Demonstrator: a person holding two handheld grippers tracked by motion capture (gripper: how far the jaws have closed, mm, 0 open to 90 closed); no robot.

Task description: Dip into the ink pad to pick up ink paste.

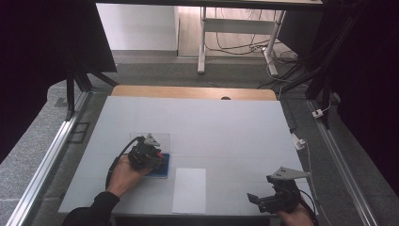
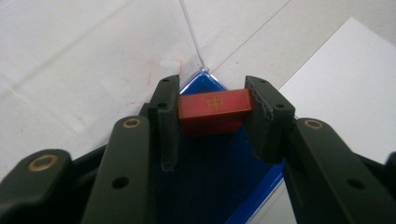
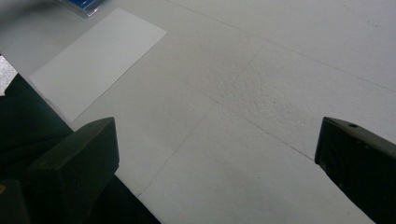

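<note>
A small red block [image 2: 215,106] with a gold mark on its face is clamped between the two black jaws of my left gripper [image 2: 212,92]. It hangs just above a shallow blue tray [image 2: 210,182]. From the high view, the left gripper [image 1: 157,159] stands over that blue tray [image 1: 162,172] at the table's left front, held by a hand. My right gripper [image 1: 261,189] is at the front right, close to the table's edge. In its own view the right gripper [image 3: 217,135] has its jaws wide apart over bare tabletop, with nothing between them.
A white paper sheet [image 1: 189,189] lies flat between the two grippers, and also appears as the sheet [image 3: 98,60] in the right gripper view. A clear plastic lid [image 1: 160,138] lies just behind the blue tray. The white table [image 1: 197,122] ends in a wooden strip at the far side.
</note>
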